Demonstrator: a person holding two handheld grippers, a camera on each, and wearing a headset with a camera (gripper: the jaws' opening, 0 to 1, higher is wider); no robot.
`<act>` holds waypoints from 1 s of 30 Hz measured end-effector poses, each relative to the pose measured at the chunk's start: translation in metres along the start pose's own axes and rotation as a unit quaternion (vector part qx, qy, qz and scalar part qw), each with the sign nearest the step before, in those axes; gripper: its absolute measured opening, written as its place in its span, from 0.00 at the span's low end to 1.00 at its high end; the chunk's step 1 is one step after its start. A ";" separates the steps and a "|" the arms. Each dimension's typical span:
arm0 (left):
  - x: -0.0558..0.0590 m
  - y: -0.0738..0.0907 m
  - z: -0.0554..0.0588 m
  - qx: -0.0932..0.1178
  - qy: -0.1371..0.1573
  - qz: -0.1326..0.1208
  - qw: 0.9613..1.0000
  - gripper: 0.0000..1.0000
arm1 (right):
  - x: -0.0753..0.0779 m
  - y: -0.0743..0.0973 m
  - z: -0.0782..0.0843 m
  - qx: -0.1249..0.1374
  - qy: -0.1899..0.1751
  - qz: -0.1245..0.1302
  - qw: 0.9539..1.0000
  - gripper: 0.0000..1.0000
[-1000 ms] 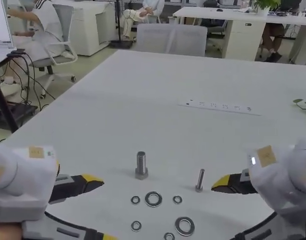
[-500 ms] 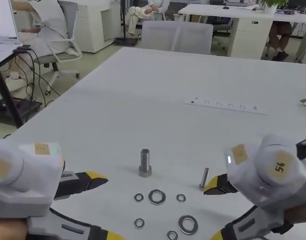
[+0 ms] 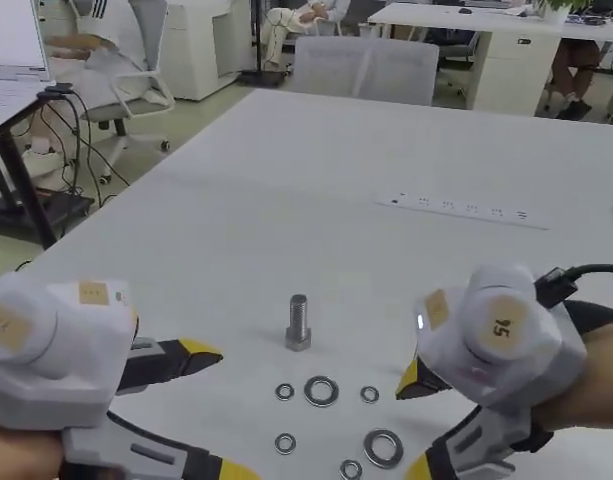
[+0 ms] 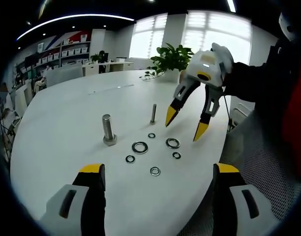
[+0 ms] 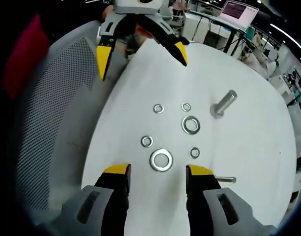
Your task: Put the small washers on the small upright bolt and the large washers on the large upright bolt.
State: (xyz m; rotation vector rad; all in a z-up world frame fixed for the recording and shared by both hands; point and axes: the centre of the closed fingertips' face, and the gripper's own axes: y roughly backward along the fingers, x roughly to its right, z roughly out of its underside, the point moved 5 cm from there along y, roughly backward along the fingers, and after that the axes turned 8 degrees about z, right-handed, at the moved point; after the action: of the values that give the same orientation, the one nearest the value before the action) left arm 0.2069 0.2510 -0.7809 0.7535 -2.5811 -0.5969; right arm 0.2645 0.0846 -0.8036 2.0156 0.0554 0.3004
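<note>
Left gripper (image 4: pixel 157 171): jaws spread wide, empty; over the table (image 3: pixel 336 180)
Right gripper (image 4: pixel 181 132): jaws apart, empty; tips hang above one large washer (image 4: pixel 172 143) (clear of it)
Washers: other large washer (image 4: pixel 139 147) and four small washers (image 4: pixel 130 159) lie flat, loosely clustered
Large bolt (image 4: pixel 108 130): upright; just behind the cluster
Small bolt (image 4: pixel 153 113): upright; near the right gripper

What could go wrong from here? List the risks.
1. The right gripper, open and aimed at a large washer, has one jaw close beside the small bolt and might tip it.
2. That washer lies flat on the table, so the jaws may slide off or knock a small washer nearby.
</note>
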 end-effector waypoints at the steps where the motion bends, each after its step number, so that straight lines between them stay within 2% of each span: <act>1: 0.000 0.000 0.000 0.000 0.000 0.000 1.000 0.91 | 0.000 -0.001 0.000 -0.002 0.000 -0.002 1.000 0.45; 10: 0.001 -0.001 0.001 -0.001 -0.001 0.002 1.000 0.90 | 0.000 -0.012 -0.005 -0.018 0.013 -0.009 1.000 0.40; 12: 0.001 -0.001 0.001 0.000 -0.001 0.002 1.000 0.90 | 0.001 -0.016 -0.004 -0.028 0.018 -0.011 0.999 0.39; 21: 0.002 0.000 0.000 0.003 -0.002 0.000 1.000 0.89 | -0.001 -0.023 -0.002 -0.053 0.035 -0.017 0.998 0.34; 30: 0.002 0.000 0.000 0.004 -0.002 0.000 1.000 0.89 | 0.000 -0.027 -0.002 -0.067 0.039 -0.018 0.997 0.31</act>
State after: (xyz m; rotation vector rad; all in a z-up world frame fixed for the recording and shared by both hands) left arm 0.2050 0.2497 -0.7803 0.7571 -2.5895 -0.5885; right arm 0.2666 0.0989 -0.8263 1.8667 0.1173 0.3502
